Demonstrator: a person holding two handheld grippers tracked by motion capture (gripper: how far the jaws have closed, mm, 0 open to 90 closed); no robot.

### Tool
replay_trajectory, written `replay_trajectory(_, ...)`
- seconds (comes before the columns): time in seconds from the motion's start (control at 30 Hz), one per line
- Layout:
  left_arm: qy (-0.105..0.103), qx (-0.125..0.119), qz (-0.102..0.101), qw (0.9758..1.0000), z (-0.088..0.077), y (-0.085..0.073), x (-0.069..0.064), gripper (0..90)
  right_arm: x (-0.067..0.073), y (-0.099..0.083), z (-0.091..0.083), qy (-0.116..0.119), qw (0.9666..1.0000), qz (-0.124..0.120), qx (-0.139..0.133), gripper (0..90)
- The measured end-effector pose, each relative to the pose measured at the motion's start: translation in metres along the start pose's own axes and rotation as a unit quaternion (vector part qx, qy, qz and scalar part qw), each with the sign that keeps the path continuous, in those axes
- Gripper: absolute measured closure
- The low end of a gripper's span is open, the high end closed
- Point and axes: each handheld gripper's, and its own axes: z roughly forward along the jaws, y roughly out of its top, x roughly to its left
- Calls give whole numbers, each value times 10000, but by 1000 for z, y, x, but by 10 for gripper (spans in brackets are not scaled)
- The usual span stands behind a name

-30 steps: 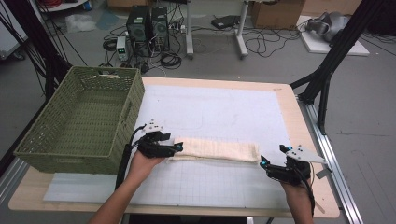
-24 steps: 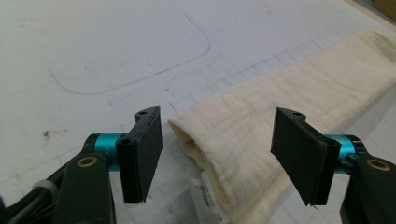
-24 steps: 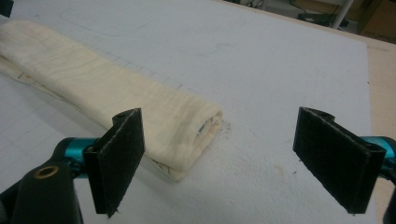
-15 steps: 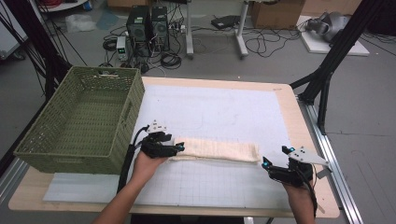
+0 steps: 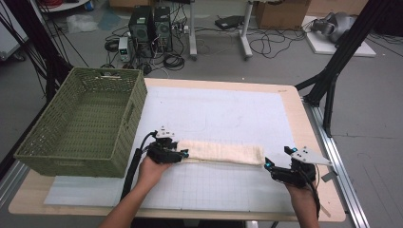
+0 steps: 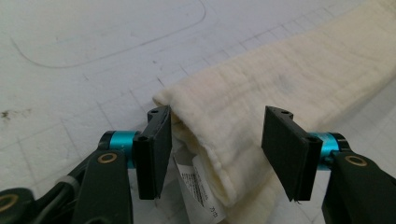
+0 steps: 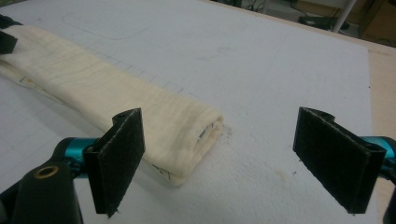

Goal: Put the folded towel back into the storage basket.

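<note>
**Folded cloth lies between two open grippers**

High view: a long, folded cream cloth point(image 5: 222, 153) lies across the white mat point(image 5: 228, 114). The left gripper point(image 5: 183, 155) sits at one end and the right gripper point(image 5: 267, 165) just off the other, probably so each can take an end. A green woven basket point(image 5: 38, 152) stands beyond the left gripper's outer side.

Left gripper view: the jaws stand wide, straddling the cloth's end without pinching it; a care label point(image 6: 198, 186) pokes out between them.

Right gripper view: the jaws gape wide. The cloth's end lies ahead, nearer the left-hand jaw and untouched, with bare mat before the other.
</note>
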Motion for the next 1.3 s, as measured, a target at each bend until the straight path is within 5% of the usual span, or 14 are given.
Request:
replay_trajectory(0.3,178,53,232,9996,1,-1,-6,571,3,3,4,32,10000,-28,-14,151)
replay_trajectory(0.5,-42,39,303,9995,1,-1,-10,784,3,3,4,5,10000,4,-59,151)
replay_trajectory(1.0,-258,-261,278,9989,-5,-4,-7,816,0,2,5,-47,9998,202,-32,151)
replay_trajectory(1.3,-436,-612,311,9967,-16,-6,-8,816,-2,-4,29,-9,9978,455,485,156)
